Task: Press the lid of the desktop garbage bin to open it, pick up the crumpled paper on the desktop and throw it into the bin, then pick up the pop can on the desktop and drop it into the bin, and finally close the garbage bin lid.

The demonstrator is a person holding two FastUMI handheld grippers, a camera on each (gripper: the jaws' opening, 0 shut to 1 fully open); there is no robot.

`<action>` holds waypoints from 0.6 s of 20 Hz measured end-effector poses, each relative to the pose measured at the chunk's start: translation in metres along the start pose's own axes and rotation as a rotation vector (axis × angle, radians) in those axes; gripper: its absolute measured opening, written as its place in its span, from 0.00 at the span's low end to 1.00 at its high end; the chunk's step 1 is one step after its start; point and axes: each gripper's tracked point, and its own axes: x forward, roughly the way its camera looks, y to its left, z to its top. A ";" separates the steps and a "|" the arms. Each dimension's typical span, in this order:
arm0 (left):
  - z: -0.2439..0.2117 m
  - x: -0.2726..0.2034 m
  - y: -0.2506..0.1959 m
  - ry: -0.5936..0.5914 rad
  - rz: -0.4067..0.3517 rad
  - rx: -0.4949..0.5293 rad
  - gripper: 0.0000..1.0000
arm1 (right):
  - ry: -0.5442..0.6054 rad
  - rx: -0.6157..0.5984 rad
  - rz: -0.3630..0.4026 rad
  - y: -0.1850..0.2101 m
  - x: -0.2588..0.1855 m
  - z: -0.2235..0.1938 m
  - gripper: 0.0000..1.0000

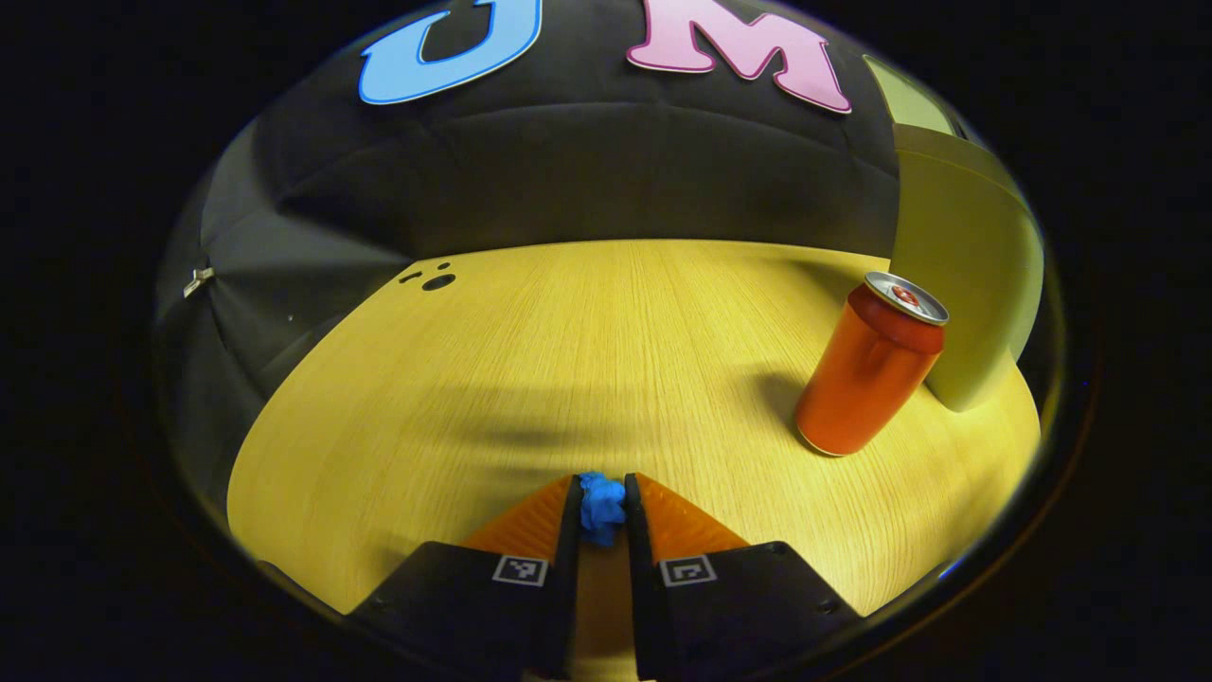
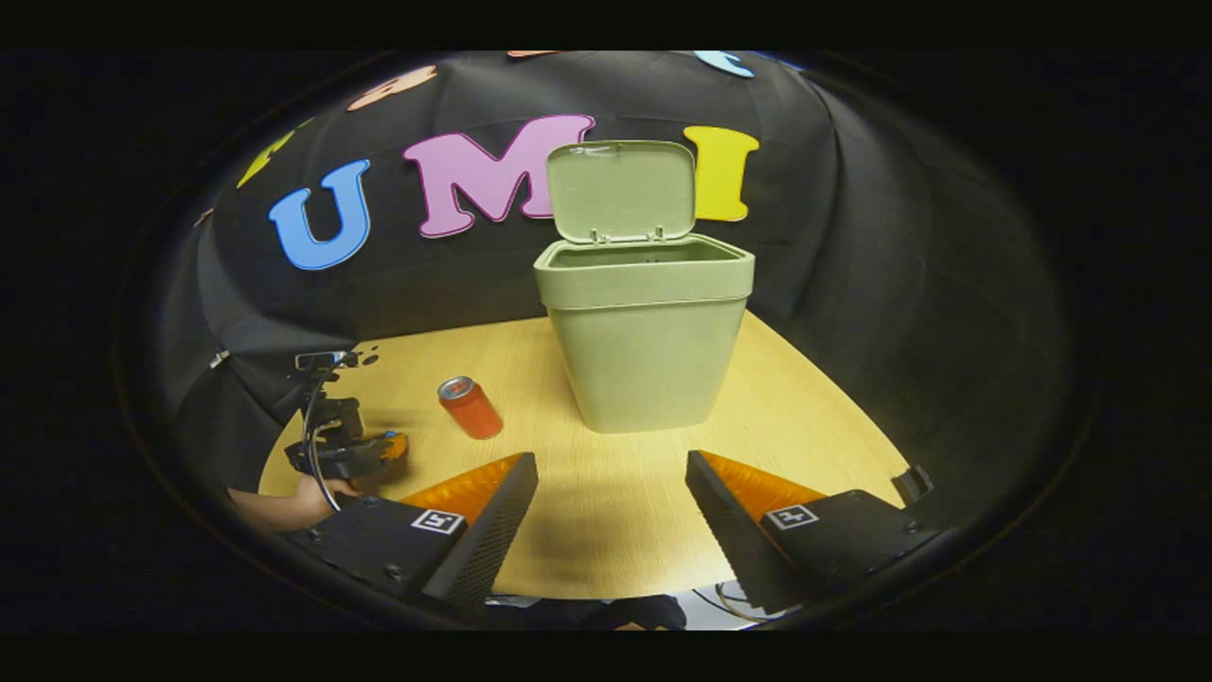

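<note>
Crumpled paper (image 1: pixel 602 507) pinched between left tongs (image 1: pixel 603 494).

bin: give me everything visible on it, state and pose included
The bin is a pale green, matte, plastic-looking box with rounded corners, tapering toward its base, with a thicker collar around the top. It stands upright on the wooden table in front of the black wall. Its hinged lid is open, standing up at the back. The can stands apart to its left. Nothing touches it; its contents can't be seen.
</note>
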 end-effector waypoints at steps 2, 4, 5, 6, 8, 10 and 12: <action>0.000 -0.005 -0.001 0.004 -0.004 0.002 0.29 | 0.000 0.002 -0.001 -0.003 0.001 -0.001 0.99; 0.009 -0.014 -0.002 -0.017 -0.009 -0.010 0.24 | 0.001 0.003 -0.003 -0.006 0.002 -0.001 0.99; 0.017 -0.019 -0.003 -0.033 -0.015 -0.014 0.27 | 0.001 0.006 -0.002 -0.008 0.002 -0.002 0.99; 0.024 -0.026 -0.003 -0.048 -0.020 -0.016 0.27 | 0.002 0.007 0.000 -0.010 0.004 -0.002 0.99; 0.038 -0.041 -0.006 -0.070 -0.034 -0.024 0.27 | 0.004 0.007 0.007 -0.011 0.006 -0.004 0.99; 0.057 -0.056 -0.010 -0.099 -0.048 -0.030 0.27 | 0.003 0.011 0.021 -0.014 0.010 -0.003 0.99; 0.079 -0.075 -0.016 -0.134 -0.060 -0.027 0.27 | 0.006 0.017 0.039 -0.015 0.014 -0.002 0.99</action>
